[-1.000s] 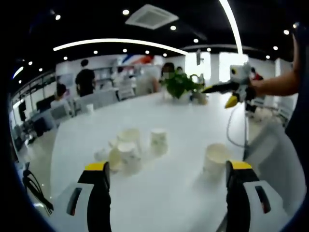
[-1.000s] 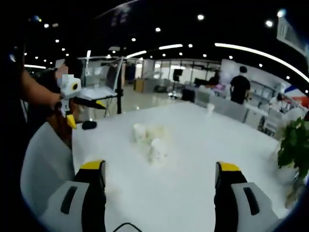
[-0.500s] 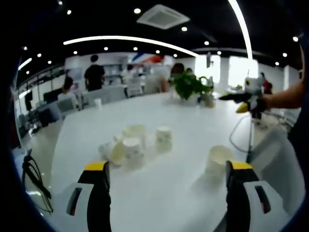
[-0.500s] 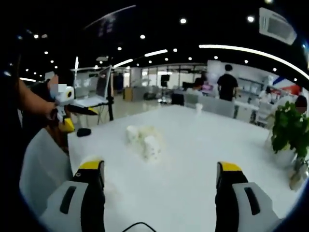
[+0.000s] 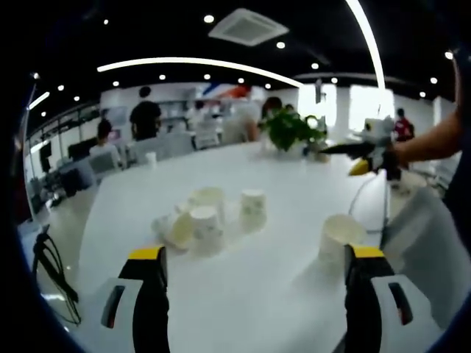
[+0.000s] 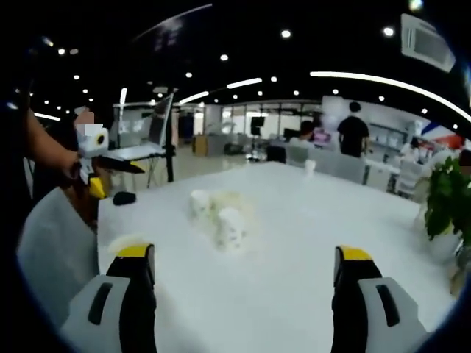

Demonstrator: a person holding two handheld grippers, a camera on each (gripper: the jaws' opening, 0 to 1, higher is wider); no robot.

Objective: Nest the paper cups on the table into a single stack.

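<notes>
The white worktop (image 5: 243, 294) carried all the paper cups. In the left gripper view, the left gripper (image 5: 254, 257) hovered above the near edge, its fingers (image 5: 151, 257) spread wide and empty. A cluster of cups (image 5: 193, 220) sat at mid-worktop, some upright and some lying on their sides. One upright cup (image 5: 252, 206) stood just right of the cluster, and a lone cup (image 5: 342, 235) stood near the right finger. This view also showed a potted plant (image 5: 287, 129) at the far end and a black cable (image 5: 44, 257) at the left edge. The other gripper (image 5: 368, 143) entered from the right, held in a hand.

The right gripper view showed the right gripper (image 6: 243, 257) with fingers (image 6: 136, 257) wide apart and empty. The cluster (image 6: 217, 213) lay ahead at centre. A laptop on a stand (image 6: 147, 140) and a dark mouse (image 6: 124, 197) appeared at the far left, behind the opposite gripper (image 6: 92, 147).

Compared with half a second earlier, both cameras had shifted slightly; the cups had not moved, and both sets of fingers had kept the same wide spread.
</notes>
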